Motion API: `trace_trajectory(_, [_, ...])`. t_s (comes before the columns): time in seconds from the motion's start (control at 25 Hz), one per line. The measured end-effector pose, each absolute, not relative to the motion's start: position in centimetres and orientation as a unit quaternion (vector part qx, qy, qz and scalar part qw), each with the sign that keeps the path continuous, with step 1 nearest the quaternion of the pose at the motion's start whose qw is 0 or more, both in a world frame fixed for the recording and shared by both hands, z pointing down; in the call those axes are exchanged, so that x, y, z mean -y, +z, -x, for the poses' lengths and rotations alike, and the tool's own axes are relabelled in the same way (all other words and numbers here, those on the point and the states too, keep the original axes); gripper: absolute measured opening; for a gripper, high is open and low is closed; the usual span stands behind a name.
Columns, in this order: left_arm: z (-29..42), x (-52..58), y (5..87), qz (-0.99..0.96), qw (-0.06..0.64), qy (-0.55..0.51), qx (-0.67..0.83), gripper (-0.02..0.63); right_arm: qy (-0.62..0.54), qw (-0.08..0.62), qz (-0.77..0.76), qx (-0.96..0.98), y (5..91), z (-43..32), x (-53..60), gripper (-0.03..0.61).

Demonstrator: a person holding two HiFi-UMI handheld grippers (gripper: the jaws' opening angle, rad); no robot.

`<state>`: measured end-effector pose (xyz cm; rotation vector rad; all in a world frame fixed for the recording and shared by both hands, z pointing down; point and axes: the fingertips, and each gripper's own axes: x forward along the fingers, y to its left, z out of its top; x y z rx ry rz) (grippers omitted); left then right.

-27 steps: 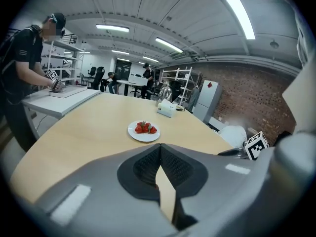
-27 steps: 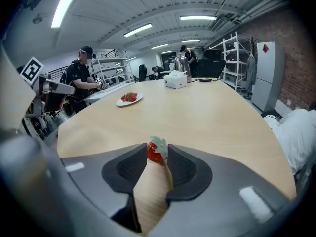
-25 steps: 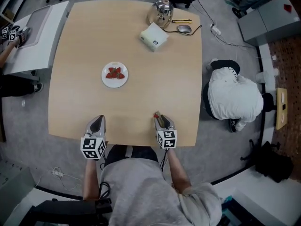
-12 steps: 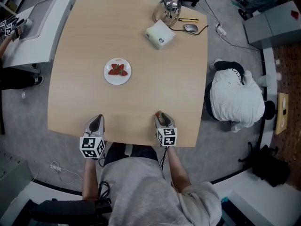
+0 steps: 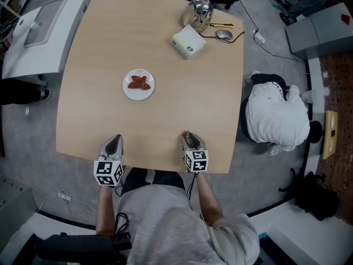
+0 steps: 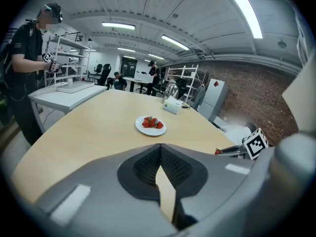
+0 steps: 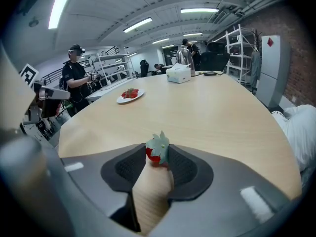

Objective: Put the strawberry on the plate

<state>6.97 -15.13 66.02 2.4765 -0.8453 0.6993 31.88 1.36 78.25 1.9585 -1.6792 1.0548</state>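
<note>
A red strawberry [image 7: 157, 151] with a green leafy cap sits pinched between the tips of my right gripper [image 7: 158, 154], whose jaws have just been closing a little on it. In the head view this gripper [image 5: 186, 135] hovers over the table's near edge, right of centre. The white plate [image 5: 127, 91] lies mid-table, ahead and to the left, with several strawberries [image 5: 138, 82] on it. My left gripper [image 5: 115, 140] rests at the near edge further left, shut and empty [image 6: 161, 145]. From the left gripper view the plate [image 6: 148, 131] is straight ahead.
A metal kettle [image 5: 199, 11], a white box [image 5: 188, 43] and a mouse [image 5: 224, 34] stand at the far edge of the wooden table [image 5: 187, 93]. A person [image 5: 276, 115] crouches on the floor at right. A white side table [image 5: 38, 37] is left, with a person [image 6: 27, 58] standing by it.
Both grippers stay where they were. The head view has shifted slightly, and another person's marker cubes at the far-left side table have left the view.
</note>
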Motion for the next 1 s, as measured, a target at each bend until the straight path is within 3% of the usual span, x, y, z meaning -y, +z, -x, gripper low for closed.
trace_trajectory(1.0, [-0.7, 15.2, 65.0, -0.870, 0.228, 0.221, 0.377, 0.020, 0.274, 0.159, -0.657, 0.684, 71.6, -27.9, 8.5, 0.149])
